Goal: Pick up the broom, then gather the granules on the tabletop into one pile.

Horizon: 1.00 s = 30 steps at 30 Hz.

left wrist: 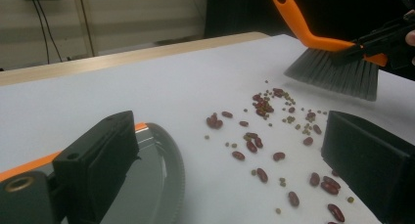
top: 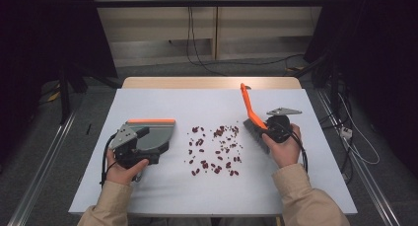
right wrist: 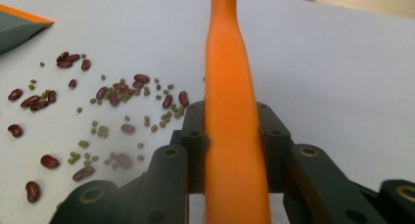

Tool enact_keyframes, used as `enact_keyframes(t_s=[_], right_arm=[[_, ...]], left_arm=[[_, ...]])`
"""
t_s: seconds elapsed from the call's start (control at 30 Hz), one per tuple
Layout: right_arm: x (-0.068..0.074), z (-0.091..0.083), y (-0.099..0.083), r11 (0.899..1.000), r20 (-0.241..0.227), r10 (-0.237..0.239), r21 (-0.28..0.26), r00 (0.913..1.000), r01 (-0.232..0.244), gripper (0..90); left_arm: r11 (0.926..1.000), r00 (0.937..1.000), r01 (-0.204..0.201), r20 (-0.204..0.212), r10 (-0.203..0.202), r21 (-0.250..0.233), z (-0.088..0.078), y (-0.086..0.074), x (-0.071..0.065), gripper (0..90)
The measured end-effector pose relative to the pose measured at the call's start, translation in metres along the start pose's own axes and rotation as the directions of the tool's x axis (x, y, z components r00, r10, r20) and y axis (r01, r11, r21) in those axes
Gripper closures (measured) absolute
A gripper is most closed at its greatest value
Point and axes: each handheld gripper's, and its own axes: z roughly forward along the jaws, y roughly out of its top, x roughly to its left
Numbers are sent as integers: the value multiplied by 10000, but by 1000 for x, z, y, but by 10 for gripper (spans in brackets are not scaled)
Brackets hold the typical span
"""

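— Two tools, one in each hand: is the grip good on both?

— On the right, yes. My right gripper (top: pixel 266 131) has its jaws clenched on the orange handle of the brush (top: pixel 252 121), which I see squeezed between them in the right gripper view. I hold it low on the handle, near the bristles, I think for control over the sweep.

— And the left?

— My left gripper (top: pixel 143 146) sits on the dustpan (top: pixel 156 133), jaws wide apart; one lies over the pan, the other out over the cloth (whether they truly pinch it I cannot tell). The pan rests flat on the table (top: pixel 162 196), open towards the beans (top: pixel 214 150).

— Where are they?

— Scattered between pan and brush, red ones mixed with small green ones. Brush bristles stand just right of them, so a leftward sweep should push them to the pan.
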Motion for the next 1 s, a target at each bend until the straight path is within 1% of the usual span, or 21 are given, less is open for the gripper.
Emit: enact_keyframes(t_s=[0.07, 0.17, 0.23, 0.27, 0.4, 0.47, 0.5, 0.63, 0.8, 0.9, 0.93, 1.0], right_arm=[[0, 0, 3, 9998, 54, -64, -166, 10000, 65, 714], [0, 3, 6, 9998, 2, -50, -207, 10000, 50, 714], [1, 5, 8, 9997, 62, -69, -246, 10000, 71, 714], [1, 6, 9, 9997, 53, -88, -245, 9999, 89, 714], [2, 10, 10, 9993, 41, -156, -341, 9999, 157, 714], [3, 12, 11, 9992, 75, -197, -338, 9998, 200, 714], [3, 13, 11, 9992, 17, -194, -349, 9998, 195, 714], [2, 15, 13, 9988, 97, -208, -430, 9997, 212, 714], [-2, 17, 17, 9977, 56, -202, -642, 9998, 205, 714], [-2, 19, 20, 9970, 154, -289, -719, 9995, 299, 714], [-2, 19, 21, 9968, 94, -331, -729, 9994, 337, 714], [-2, 21, 22, 9963, 200, -392, -762, 9990, 406, 714]], left_arm=[[10000, 10000, -34, 10, 34, -19, -3, -1, 3, 55], [10000, 10000, 11, 10, -11, -27, -6, -5, 6, 50], [10000, 9999, -13, 134, 13, 37, -9, -8, 7, 46], [10000, 9998, -36, 186, 36, -23, -10, -9, 8, 41], [9999, 9999, -111, 120, 111, -18, -15, -12, 10, 30], [10000, 9999, -45, 94, 45, -20, -15, -13, 9, 29], [10000, 9999, -67, 118, 68, -11, -15, -13, 10, 29], [9999, 9998, -79, 174, 78, 86, -16, -15, 8, 29], [9999, 9998, -93, 186, 91, 84, -16, -15, 7, 29], [9999, 9998, -89, 166, 88, 100, -17, -16, 6, 29], [9999, 9998, -93, 167, 91, 97, -17, -16, 6, 29], [9999, 9999, -69, 141, 67, 105, -18, -16, 7, 29]])
